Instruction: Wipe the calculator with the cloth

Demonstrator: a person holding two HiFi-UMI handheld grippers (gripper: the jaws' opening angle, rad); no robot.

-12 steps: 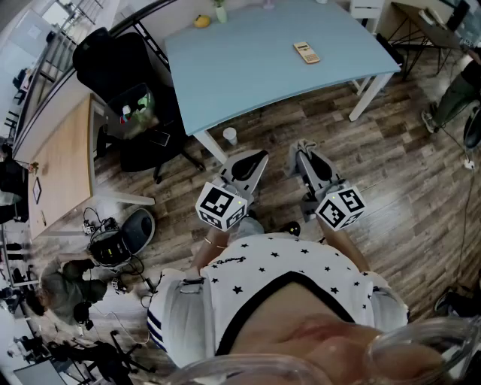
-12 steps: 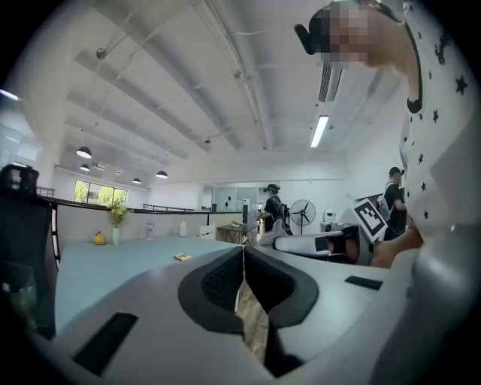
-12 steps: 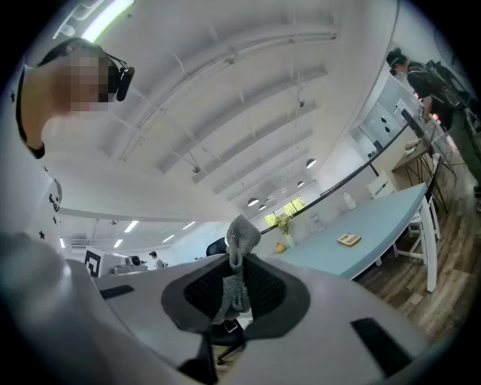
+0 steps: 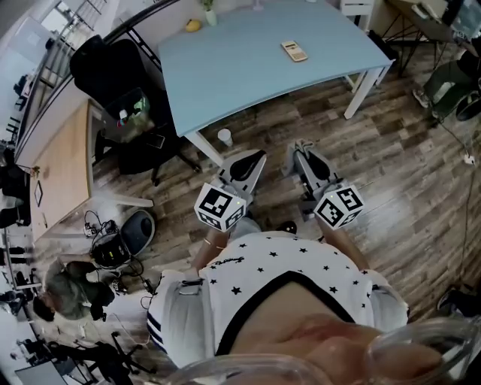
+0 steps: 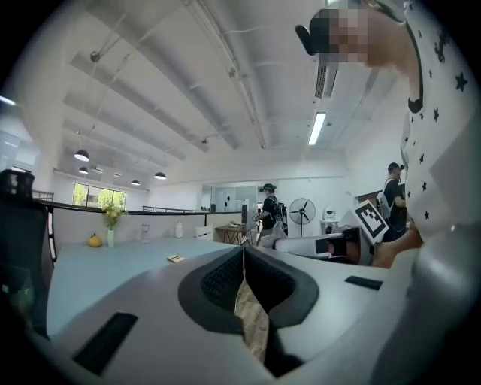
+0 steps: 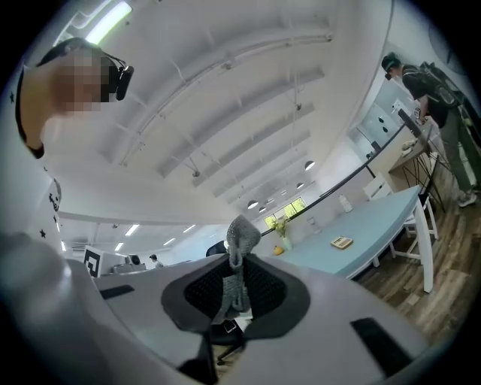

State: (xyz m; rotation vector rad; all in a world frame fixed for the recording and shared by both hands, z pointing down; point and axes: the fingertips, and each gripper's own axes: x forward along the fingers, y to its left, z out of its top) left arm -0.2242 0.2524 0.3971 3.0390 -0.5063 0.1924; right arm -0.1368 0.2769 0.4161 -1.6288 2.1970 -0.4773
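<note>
- Grey cloth (image 6: 234, 277) is sticking up from between the jaws of the right gripper (image 6: 237, 259), which are clenching it; its bunched top is poking out above the jaw tips.
- In the head view the right gripper (image 4: 304, 156) is hovering over the wooden floor (image 4: 391, 173), near the person's body and well apart from the table (image 4: 240, 75).
- The left gripper (image 4: 250, 161) is hovering just beside it, on the left. Its jaws are pressing together with only a thin slit between them, and they are gripping nothing (image 5: 243, 263).
- The calculator (image 4: 294, 50) is lying flat on the light blue table, towards its far right part, with nothing touching it. It is also showing small in both gripper views (image 5: 174, 259) (image 6: 341, 242).
- A yellow thing (image 4: 193, 25) and a vase (image 4: 208, 15) are standing at the table's far left edge.
- A white cup (image 4: 224, 137) is sitting on the floor by the near table leg.
- A black chair (image 4: 109, 71) is standing left of the table.
</note>
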